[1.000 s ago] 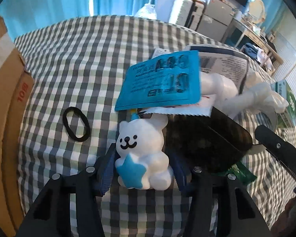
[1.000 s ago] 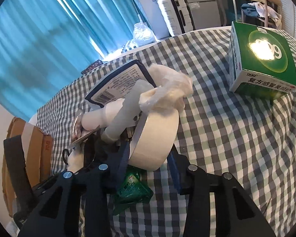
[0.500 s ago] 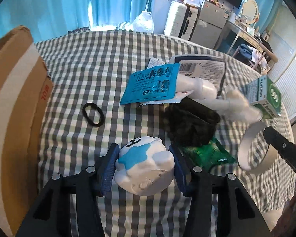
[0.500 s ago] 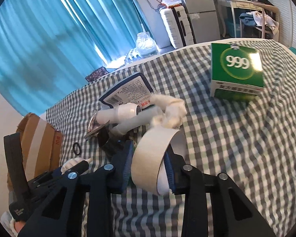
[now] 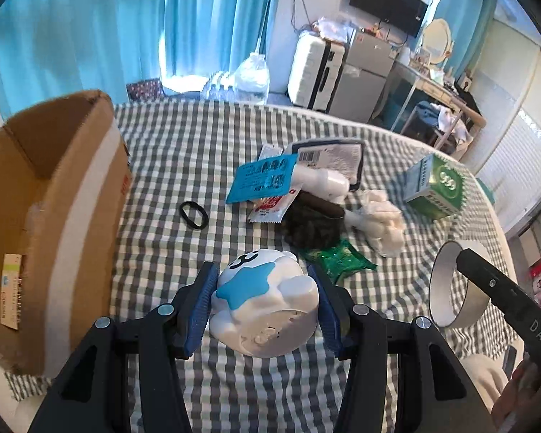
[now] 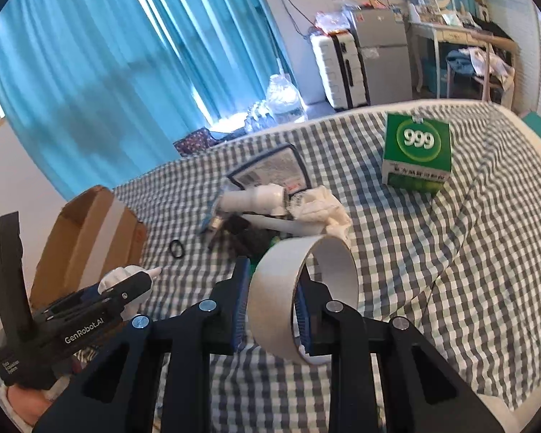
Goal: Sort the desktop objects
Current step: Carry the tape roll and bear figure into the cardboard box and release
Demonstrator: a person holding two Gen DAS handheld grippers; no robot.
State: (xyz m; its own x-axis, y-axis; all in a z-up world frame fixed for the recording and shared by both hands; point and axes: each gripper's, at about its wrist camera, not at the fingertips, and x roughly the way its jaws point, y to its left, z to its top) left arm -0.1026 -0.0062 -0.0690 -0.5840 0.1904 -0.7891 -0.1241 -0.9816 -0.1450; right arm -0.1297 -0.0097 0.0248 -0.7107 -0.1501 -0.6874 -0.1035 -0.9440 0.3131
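Note:
My left gripper is shut on a white bear figurine with a blue star, held tipped back above the checked cloth. My right gripper holds a white tape roll by its wall, one pad outside and one inside the ring; its jaws are closing on it. In the left wrist view, that roll hangs at the right. An open cardboard box stands at the left. In the right wrist view, the figurine shows beside that box.
A pile lies mid-table: blue sachet, white tube, crumpled tissue, dark object, green packet. A black hair tie lies near the box. A green 999 carton stands far right.
Both grippers rose and drew back from the pile. The figurine left the cloth and tipped onto its back. The tape roll came up off the pile, and the right jaws narrowed on its wall.

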